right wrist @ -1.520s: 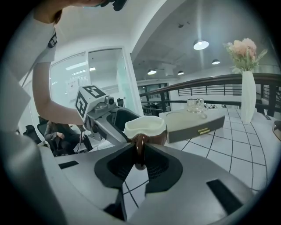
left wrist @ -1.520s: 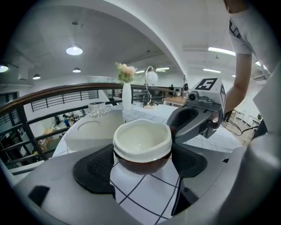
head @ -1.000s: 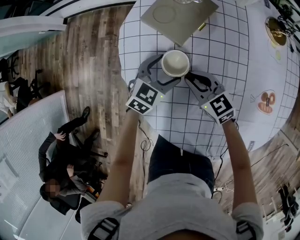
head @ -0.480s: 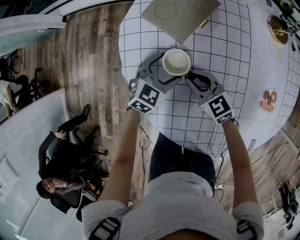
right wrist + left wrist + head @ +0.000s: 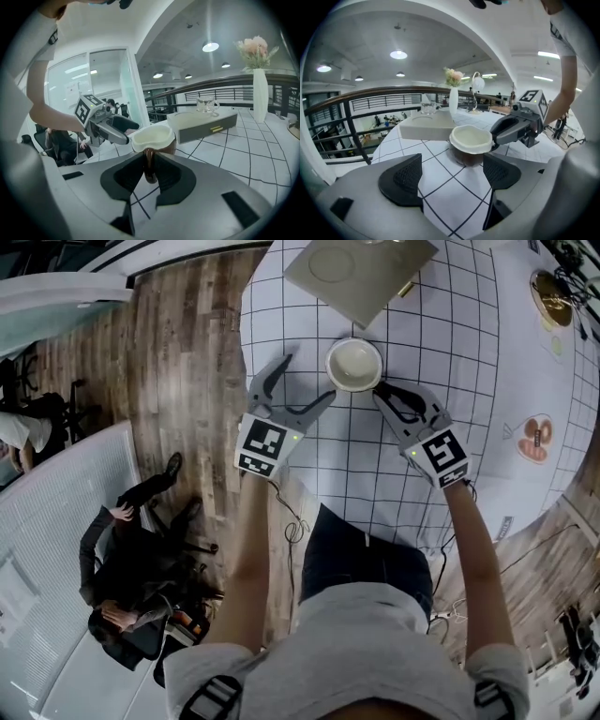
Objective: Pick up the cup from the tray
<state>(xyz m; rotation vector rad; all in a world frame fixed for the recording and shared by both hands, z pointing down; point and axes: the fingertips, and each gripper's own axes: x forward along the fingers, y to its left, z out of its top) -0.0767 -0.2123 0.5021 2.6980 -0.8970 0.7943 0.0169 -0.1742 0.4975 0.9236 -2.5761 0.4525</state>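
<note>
A brown cup [image 5: 353, 364] with a cream inside stands on the checked tablecloth, just in front of the grey tray [image 5: 361, 273]. My right gripper [image 5: 381, 390] is shut on the cup's handle; in the right gripper view the handle [image 5: 150, 165] sits pinched between the jaws below the cup [image 5: 152, 138]. My left gripper [image 5: 305, 382] is open and stands apart from the cup, to its left. In the left gripper view the cup [image 5: 471, 140] lies beyond the spread, empty jaws of the left gripper [image 5: 452, 176].
The tray [image 5: 426, 127] bears a clear glass cup [image 5: 427, 108]. Behind it stands a white vase with flowers [image 5: 453, 101]. A gold plate [image 5: 551, 292] lies far right. The table edge runs just left of my left gripper, with wooden floor [image 5: 178, 352] below.
My left gripper has drawn back to the left, away from the cup it was standing around. The right gripper and the cup have barely moved.
</note>
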